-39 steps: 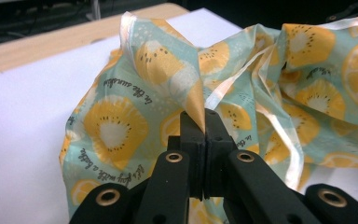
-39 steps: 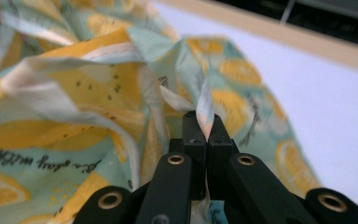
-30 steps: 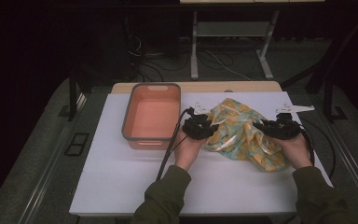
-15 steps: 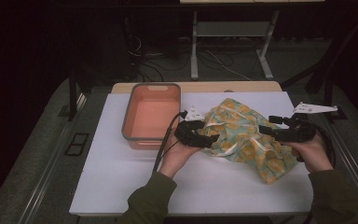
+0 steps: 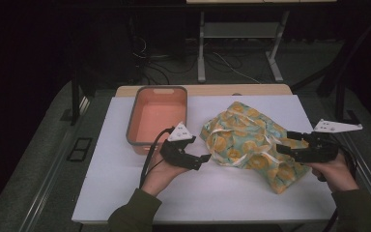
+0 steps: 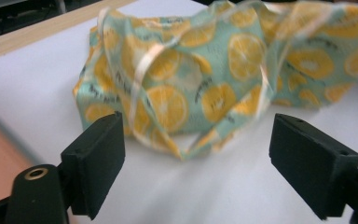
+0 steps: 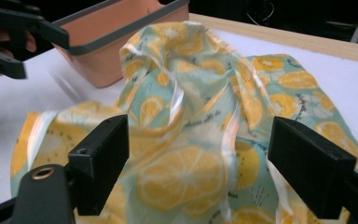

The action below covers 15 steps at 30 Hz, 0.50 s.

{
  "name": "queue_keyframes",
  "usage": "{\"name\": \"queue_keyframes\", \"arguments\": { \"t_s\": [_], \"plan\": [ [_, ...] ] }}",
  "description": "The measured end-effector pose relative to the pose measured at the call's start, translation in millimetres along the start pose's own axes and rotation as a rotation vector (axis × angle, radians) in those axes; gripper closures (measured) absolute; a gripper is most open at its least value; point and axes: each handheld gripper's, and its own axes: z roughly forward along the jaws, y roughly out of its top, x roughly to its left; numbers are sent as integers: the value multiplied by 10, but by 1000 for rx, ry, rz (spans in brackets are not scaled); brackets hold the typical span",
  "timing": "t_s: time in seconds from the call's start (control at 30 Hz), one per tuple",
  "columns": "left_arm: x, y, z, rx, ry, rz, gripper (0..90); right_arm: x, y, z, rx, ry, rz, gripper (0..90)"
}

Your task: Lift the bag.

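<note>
Releasing the lemon-print bag (image 5: 249, 140): left gripper (image 5: 204, 160) at 9 o'clock and right gripper (image 5: 284, 143) at 3 have just been opening, jaws apart, empty; next needs a fresh grip

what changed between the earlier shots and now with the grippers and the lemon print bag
Both grippers let go of the lemon print bag and drew apart: the left gripper pulled back to the bag's left edge, the right gripper to its right edge. Their jaws have just been opening and now stand wide, with nothing between the fingers. The bag lies slumped on the white table; the orange tub stayed put.
</note>
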Motion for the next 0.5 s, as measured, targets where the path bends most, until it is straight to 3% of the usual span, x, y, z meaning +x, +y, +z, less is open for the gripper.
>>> {"name": "queue_keyframes", "arguments": {
  "t_s": [0.23,0.5],
  "plan": [
    [83,-318,-338,-10,13,12,119,50,-130,-38,18,3,-17,191],
    [242,-671,-644,-1,47,-33,44,70,-355,-30,60,-1,-12,184]
  ]
}}
